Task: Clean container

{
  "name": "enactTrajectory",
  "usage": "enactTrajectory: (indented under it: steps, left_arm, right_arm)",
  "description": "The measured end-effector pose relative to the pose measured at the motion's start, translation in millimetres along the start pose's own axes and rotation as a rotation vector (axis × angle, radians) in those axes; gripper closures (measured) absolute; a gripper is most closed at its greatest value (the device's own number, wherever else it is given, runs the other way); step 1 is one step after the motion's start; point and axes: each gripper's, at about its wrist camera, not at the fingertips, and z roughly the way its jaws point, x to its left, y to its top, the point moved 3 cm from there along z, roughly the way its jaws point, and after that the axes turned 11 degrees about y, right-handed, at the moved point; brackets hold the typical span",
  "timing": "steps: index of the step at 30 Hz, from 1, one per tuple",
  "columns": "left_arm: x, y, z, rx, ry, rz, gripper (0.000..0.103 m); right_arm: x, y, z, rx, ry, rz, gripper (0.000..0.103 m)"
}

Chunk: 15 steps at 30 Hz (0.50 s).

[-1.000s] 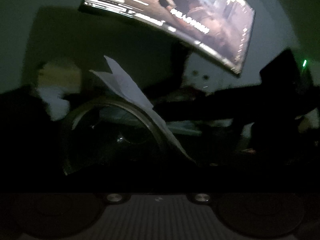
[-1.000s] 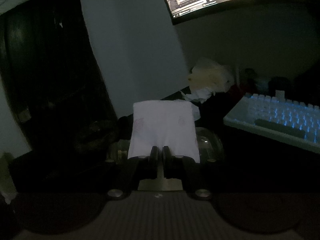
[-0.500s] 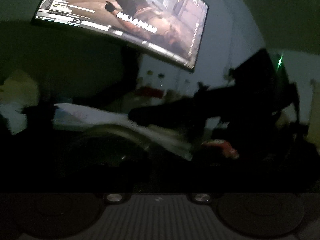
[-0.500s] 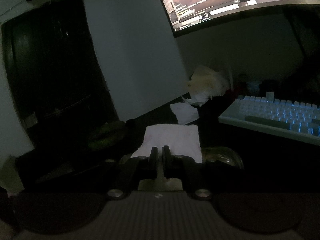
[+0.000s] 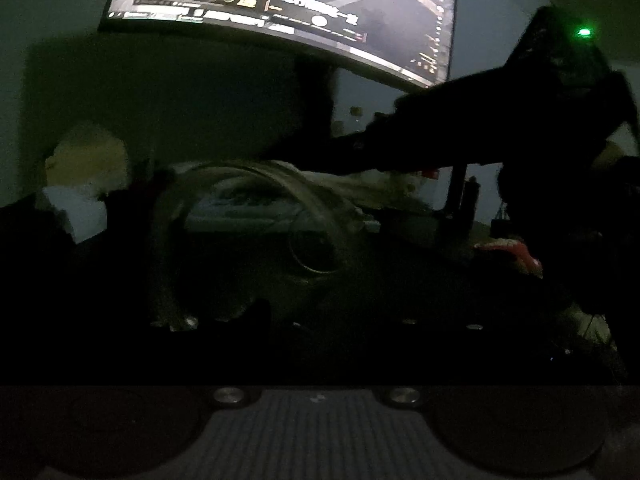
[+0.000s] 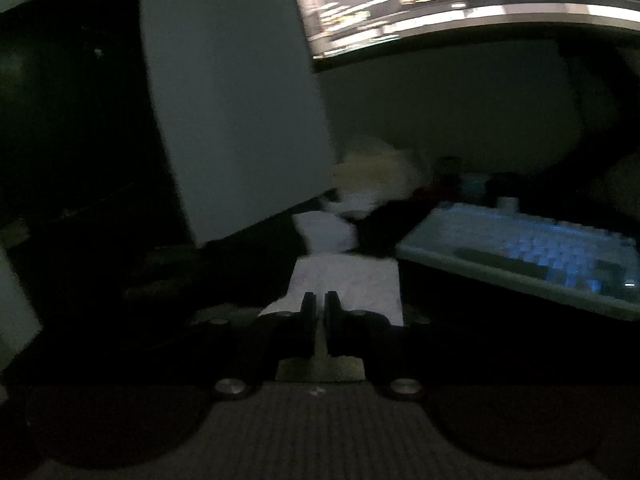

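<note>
Left wrist view, left to right:

- Far left: spare crumpled tissue (image 5: 76,216) on the desk. Not involved.
- Centre: container (image 5: 256,172), clear glass, tipped on its side with the mouth toward the camera, close in front of the left gripper. Left gripper fingers lost in the dark; spread or closed cannot be told.
- Right: dark silhouette of the right gripper (image 6: 316,304) reaching in across the upper rim.

Change over the last second:

- Tissue (image 6: 352,276) formerly standing tall above the rim; now laid low at the far rim, only a dim edge showing under the silhouette.

Right wrist view, left to right:

- Centre: fingers pressed together, pinching the near edge of the tissue. Sheet now lying flat and forward rather than upright as a second ago.
- Right: backlit keyboard (image 6: 540,256), apart from the work.
- Glass itself not discernible here.

Assessment: probably a wiping stroke under way, with the tissue carried down toward the container mouth. Contact with the inner wall not confirmed. Cleaning judged incomplete. Maintain the pinch; brace the container against rolling.
</note>
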Motion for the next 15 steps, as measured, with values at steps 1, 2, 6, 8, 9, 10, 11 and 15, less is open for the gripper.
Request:
enactTrajectory:
  steps: [1, 2, 6, 8, 9, 10, 11, 15]
  left_arm:
    - [1, 0, 1, -0.001, 0.015, 0.001, 0.05]
    - [1, 1, 1, -0.002, 0.031, 0.005, 0.05]
    - [8, 3, 1, 0.0, 0.036, -0.018, 0.049]
    - [11, 4, 2, 0.003, 0.034, -0.031, 0.049]
    - [12, 5, 2, 0.005, 0.033, -0.035, 0.049]
    - [12, 5, 3, 0.007, 0.034, -0.037, 0.049]
    - [12, 6, 4, 0.01, 0.034, -0.039, 0.049]
    - [10, 6, 10, 0.014, 0.035, -0.034, 0.048]
  right_arm:
    - [8, -1, 3, 0.006, 0.045, -0.006, 0.096]
    - [14, -3, 5, 0.012, 0.069, -0.014, 0.096]
    - [8, -3, 12, -0.002, 0.006, -0.037, 0.096]
    - [-8, 1, 14, -0.018, -0.063, -0.004, 0.096]
    - [-15, 4, 15, -0.023, -0.093, 0.014, 0.096]
    - [-17, 5, 15, -0.025, -0.094, 0.025, 0.096]
    - [-18, 6, 16, -0.026, -0.092, 0.034, 0.096]
    - [11, 3, 20, -0.007, 0.053, -0.026, 0.095]
